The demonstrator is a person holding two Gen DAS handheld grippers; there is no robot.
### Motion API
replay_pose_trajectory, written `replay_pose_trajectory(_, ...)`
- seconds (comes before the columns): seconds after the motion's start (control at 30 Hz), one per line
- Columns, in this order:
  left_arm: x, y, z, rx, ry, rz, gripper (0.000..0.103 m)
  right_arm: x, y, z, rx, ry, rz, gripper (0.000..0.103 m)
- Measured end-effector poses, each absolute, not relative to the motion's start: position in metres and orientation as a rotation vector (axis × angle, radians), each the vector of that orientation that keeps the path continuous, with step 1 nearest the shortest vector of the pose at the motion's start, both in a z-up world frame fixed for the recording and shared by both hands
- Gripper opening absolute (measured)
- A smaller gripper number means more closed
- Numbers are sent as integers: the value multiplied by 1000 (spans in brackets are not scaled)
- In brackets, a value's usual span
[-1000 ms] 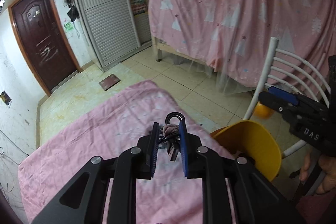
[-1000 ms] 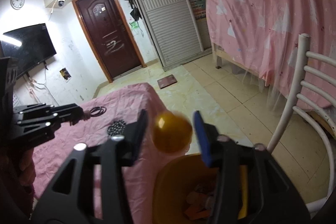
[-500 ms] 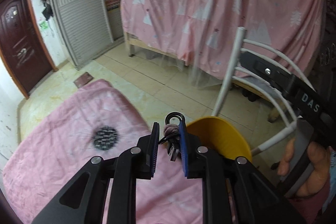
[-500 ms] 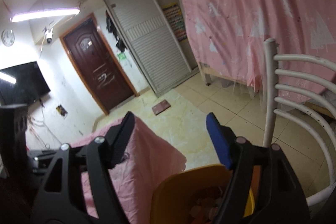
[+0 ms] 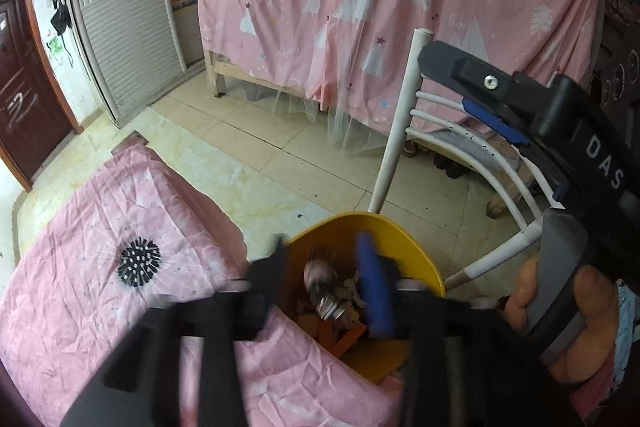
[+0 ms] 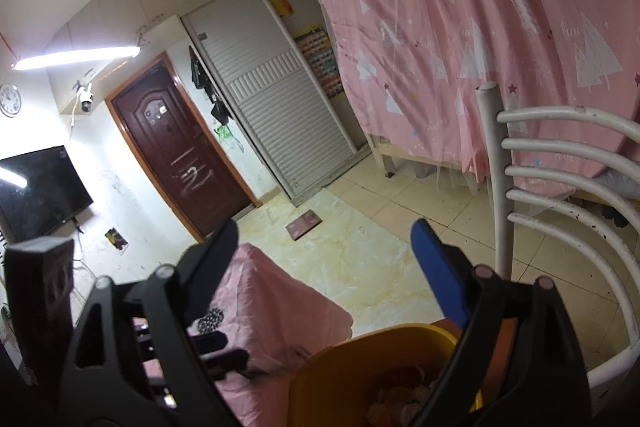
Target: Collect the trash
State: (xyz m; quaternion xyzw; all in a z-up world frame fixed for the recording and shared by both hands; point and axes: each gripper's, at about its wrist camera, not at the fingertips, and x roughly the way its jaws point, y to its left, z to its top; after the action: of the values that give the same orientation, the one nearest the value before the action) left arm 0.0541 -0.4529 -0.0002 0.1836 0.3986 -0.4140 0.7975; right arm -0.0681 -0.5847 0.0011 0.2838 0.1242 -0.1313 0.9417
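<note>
Left wrist view looks down over the yellow bin (image 5: 404,239), which stands just beside the desk under its pink cloth (image 5: 80,291); the left gripper (image 5: 324,287) hangs blurred above the bin's mouth with its jaws apart, and between them a small bundle (image 5: 324,287) of pinkish fluff and something metallic shows, either falling free or already lying on the scraps inside; the blur does not let me say which. My judgement is that this trash is light and soft at the fluffy end, stiff at the metal end, so it should drop without bouncing out; should it need taking up anew, the firmer metal part gives the surer hold, since fluff compresses and slides between flat pads.

A black spiky disc (image 5: 138,262) lies on the cloth, well apart from the bin; it looks light and bristly, likely springy, and I would pinch it across its middle from above rather than by the edge spikes, which may bend away.

Right wrist view shows the right gripper (image 6: 324,263) raised above the bin (image 6: 360,351), jaws wide apart and holding nothing; a white chair (image 6: 560,163) stands behind.
</note>
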Motion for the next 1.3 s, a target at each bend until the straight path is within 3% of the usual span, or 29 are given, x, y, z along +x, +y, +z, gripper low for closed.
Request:
replay_pose_trajectory(0.27, 66, -426, 1, 362, 840, -811, 68, -56, -576, -2, 576, 275, -242, 85)
replay_pose_trajectory(0.6, 81, -344, 2, 262, 788, -613, 74, -26, -526, 0, 509, 335, -142, 97)
replay_pose_trajectory(1.3, 84, -132, 8, 45, 637, -88, 82, 14, -340, 9, 261, 397, 243, 97)
